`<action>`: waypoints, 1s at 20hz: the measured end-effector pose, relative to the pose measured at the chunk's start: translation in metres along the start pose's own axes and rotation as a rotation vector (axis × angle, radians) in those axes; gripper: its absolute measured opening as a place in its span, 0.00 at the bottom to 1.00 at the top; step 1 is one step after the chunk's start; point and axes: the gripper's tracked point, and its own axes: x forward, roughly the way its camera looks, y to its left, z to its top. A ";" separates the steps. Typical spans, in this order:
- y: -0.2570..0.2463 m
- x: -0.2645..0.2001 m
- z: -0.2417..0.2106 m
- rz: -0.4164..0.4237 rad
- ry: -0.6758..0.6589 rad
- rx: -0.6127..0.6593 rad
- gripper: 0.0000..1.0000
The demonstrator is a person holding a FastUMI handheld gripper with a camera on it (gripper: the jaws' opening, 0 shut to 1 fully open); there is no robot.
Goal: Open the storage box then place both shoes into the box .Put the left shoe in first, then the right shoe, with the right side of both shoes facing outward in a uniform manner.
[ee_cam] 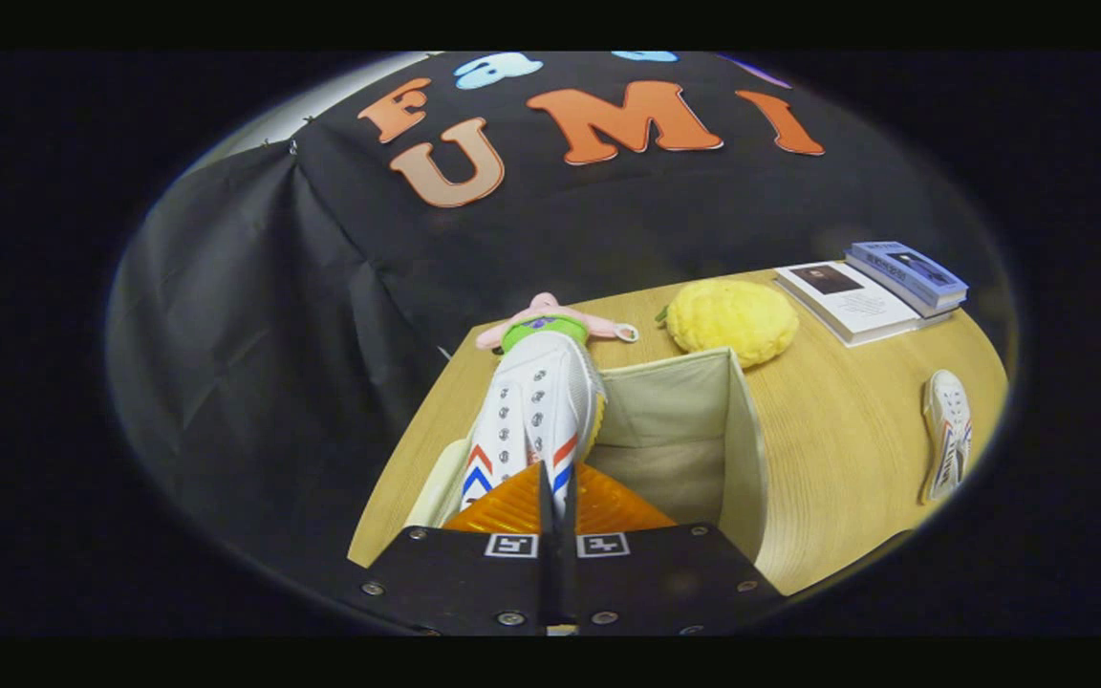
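Note:
My gripper (556, 497) is shut on a white shoe (536, 411) with red and blue chevrons, pinching its heel end between the two fingers. The shoe points away from me, hanging over the left part of the open beige storage box (737, 430), above its interior. The box's lid flap (436, 483) hangs down on the left side. The second white shoe (947, 435) lies on its side on the wooden table (828, 506), well to the right of the box.
A pink and green plush toy (550, 325) lies just beyond the held shoe. A yellow plush fruit (730, 320) sits behind the box's far right corner. A stack of books (880, 291) rests at the table's far right.

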 end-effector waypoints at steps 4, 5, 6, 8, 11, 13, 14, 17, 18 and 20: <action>0.003 -0.004 -0.003 -0.012 0.023 -0.019 0.02; 0.003 -0.004 -0.004 -0.013 0.030 -0.021 0.02; 0.003 -0.005 -0.005 -0.014 0.040 -0.026 0.02; 0.003 -0.005 -0.008 -0.013 0.059 -0.034 0.03; 0.004 -0.008 -0.011 -0.013 0.081 -0.034 0.03; 0.004 -0.009 -0.013 -0.014 0.094 -0.037 0.03; 0.005 -0.009 -0.013 -0.013 0.098 -0.039 0.03; 0.005 -0.012 -0.021 -0.020 0.142 -0.048 0.05; 0.004 -0.012 -0.023 -0.026 0.157 -0.049 0.05; 0.000 -0.013 -0.039 -0.049 0.216 -0.058 0.05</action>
